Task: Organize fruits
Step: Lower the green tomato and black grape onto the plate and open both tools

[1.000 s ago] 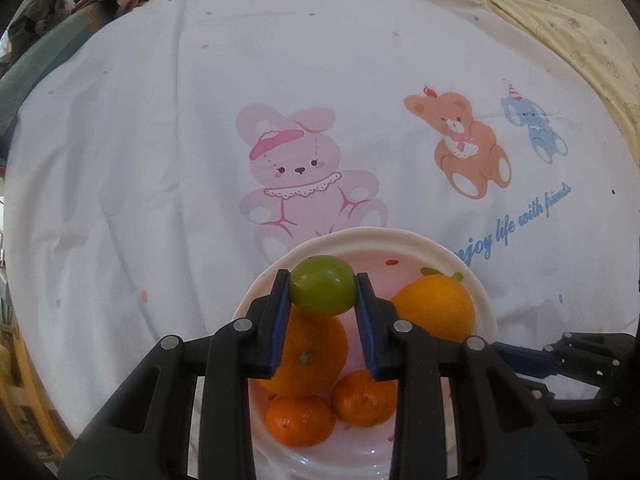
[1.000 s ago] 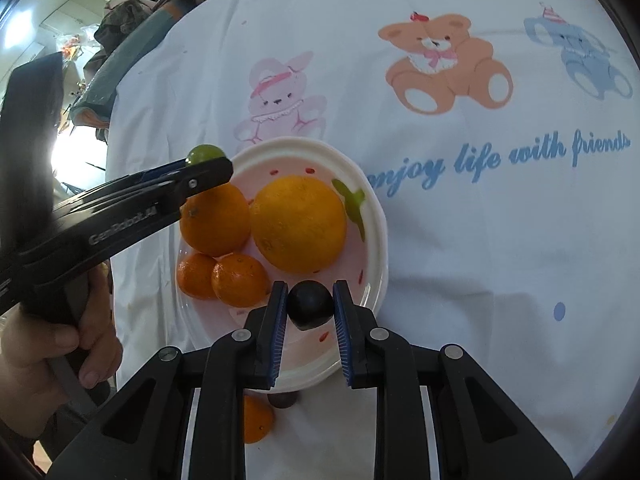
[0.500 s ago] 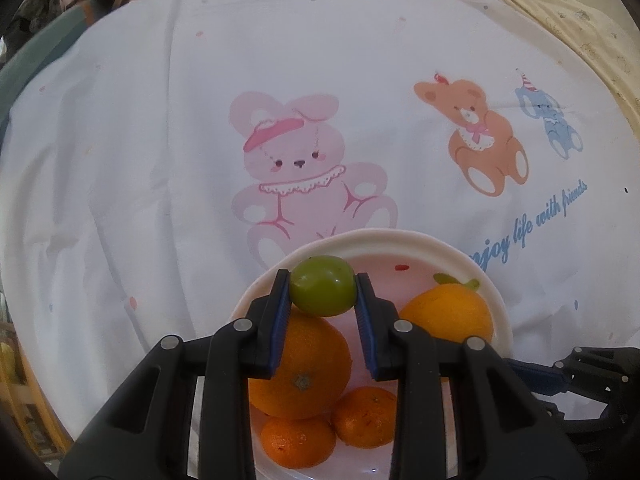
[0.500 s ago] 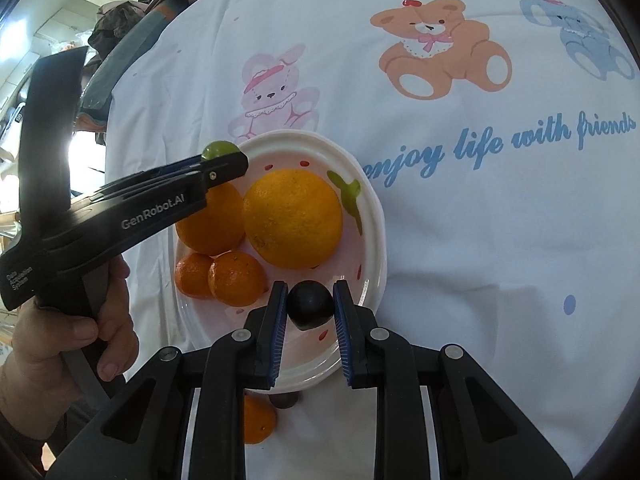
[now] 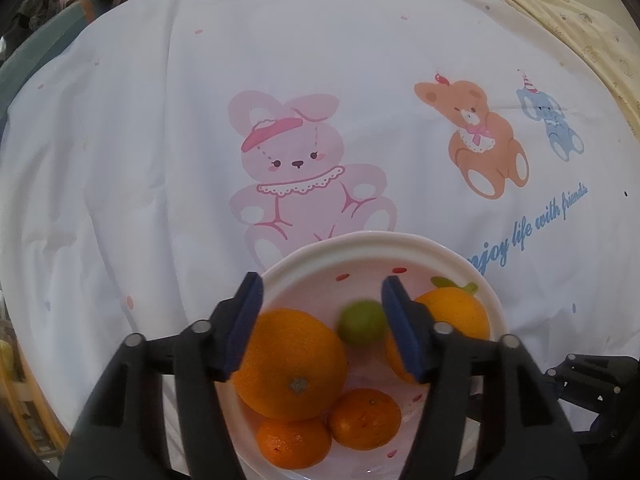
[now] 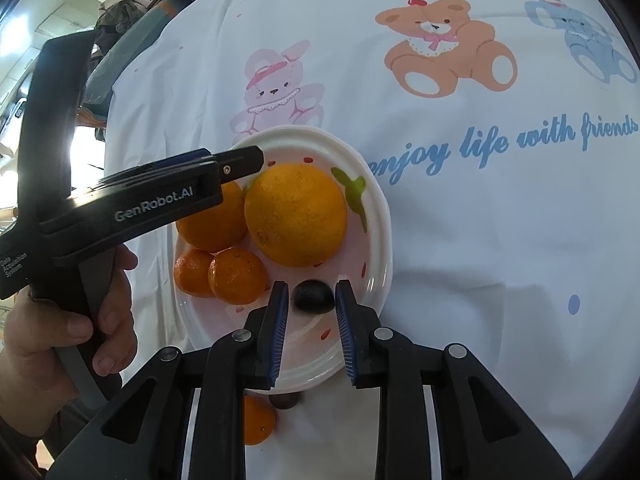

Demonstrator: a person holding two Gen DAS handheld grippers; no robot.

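L tongs just opened, green fruit blurred, loose btwn jaws over plate. R tongs parted slightly, dark fruit btwn, untouched.

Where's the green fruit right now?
In the left wrist view, the green fruit is over the plate, between the two big oranges, beside the open left tongs' right pad.

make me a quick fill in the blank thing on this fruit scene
1. The green fruit is between the left gripper's ___ jaws.
2. The plate holds two big oranges and ___ small ones.
3. The printed bunny is ___.
Missing words: open; two; pink.
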